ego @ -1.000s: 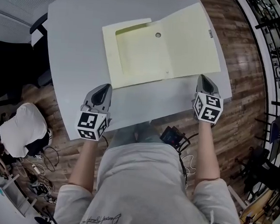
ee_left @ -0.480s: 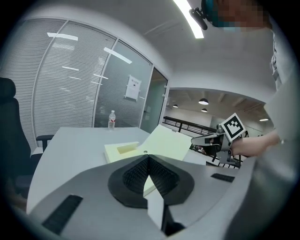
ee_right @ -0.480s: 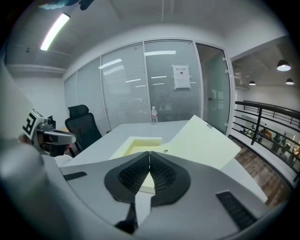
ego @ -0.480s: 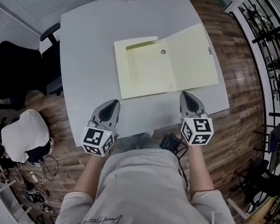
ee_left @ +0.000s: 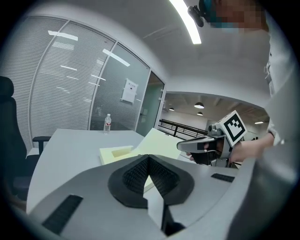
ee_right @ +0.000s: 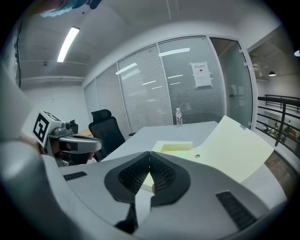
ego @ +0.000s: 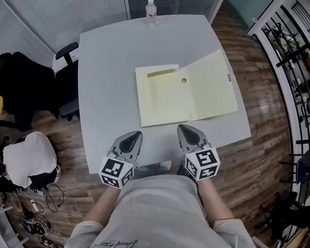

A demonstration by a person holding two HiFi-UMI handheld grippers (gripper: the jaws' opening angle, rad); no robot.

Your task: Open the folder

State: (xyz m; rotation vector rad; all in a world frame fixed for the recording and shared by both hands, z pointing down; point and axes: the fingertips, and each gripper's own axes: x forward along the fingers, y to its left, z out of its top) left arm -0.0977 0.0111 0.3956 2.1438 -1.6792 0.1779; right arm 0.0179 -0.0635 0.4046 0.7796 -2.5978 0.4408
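The pale yellow folder (ego: 185,94) lies open on the grey table (ego: 106,65), its cover spread flat to the right and its pocket half on the left. Both grippers hover over the table's near edge, short of the folder and touching nothing. My left gripper (ego: 136,134) is shut and empty, its jaws meeting at the tip (ee_left: 149,157). My right gripper (ego: 183,129) is also shut and empty (ee_right: 150,153). The left gripper view shows the folder (ee_left: 117,152) beyond the jaws, and the right gripper view shows the raised cover (ee_right: 229,150).
A water bottle (ego: 151,13) stands at the table's far edge. A black office chair (ego: 21,86) is to the left, with a white bundle (ego: 24,157) and cables on the wooden floor. Glass walls stand behind, and a black railing (ego: 300,67) runs along the right.
Both grippers have drawn back from the folder toward the person. The right one swung inward from the folder's near right corner. The folder stays open and still.
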